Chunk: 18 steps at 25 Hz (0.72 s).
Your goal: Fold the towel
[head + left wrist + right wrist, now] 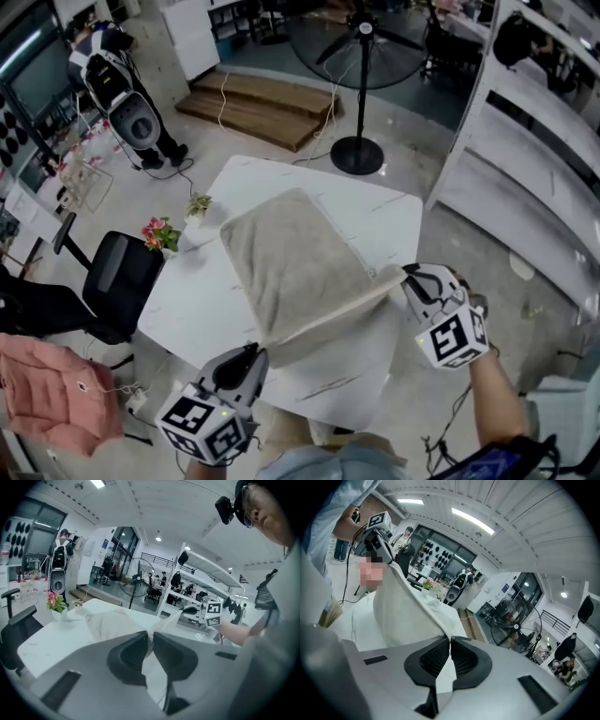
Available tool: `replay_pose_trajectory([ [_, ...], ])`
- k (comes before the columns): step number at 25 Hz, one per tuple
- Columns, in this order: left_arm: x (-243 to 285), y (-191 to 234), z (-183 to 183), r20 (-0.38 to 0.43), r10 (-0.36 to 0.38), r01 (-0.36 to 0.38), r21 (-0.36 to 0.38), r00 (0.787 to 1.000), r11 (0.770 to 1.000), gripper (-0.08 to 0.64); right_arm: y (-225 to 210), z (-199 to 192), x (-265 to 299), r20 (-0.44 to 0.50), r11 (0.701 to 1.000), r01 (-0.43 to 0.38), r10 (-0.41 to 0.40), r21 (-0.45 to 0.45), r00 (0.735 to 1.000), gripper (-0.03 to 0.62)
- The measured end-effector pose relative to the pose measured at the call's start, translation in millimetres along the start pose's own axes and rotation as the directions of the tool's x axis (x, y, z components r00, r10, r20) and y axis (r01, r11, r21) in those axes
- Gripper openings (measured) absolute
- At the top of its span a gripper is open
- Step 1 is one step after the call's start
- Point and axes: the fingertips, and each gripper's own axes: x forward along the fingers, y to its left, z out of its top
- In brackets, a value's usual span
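Between the fingers of the left gripper a bit of the towel's edge is pinched, with the pads drawn close on the thin cloth. Over on the other side, the same grip is seen: the right gripper is closed narrowly on another bit of that edge, and pale fabric is trapped right at its fingertips. From the head view, the near edge of the towel is seen held up off the bench, stretched in a taut line from one gripper to the other. Below that line, cloth is draped down to the bench top. The far part of the towel is laid flat and slightly askew across the middle of the white bench.

At the bench's left edge, a small pot of pink flowers is set, with a smaller plant just beyond it. A black office chair is parked beside that edge. A standing fan is seen on the floor beyond the far corner, and a pink cloth lies low at the left.
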Motion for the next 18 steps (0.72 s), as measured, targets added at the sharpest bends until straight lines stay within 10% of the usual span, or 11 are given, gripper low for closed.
replay_pose_trajectory([
  [18, 85.4, 152.2, 88.9, 0.016, 0.061, -0.061, 0.001, 0.998, 0.998, 0.044, -74.3, 41.8, 168.6, -0.098, 0.991, 0.067, -0.056, 0.113, 0.994, 0.025],
])
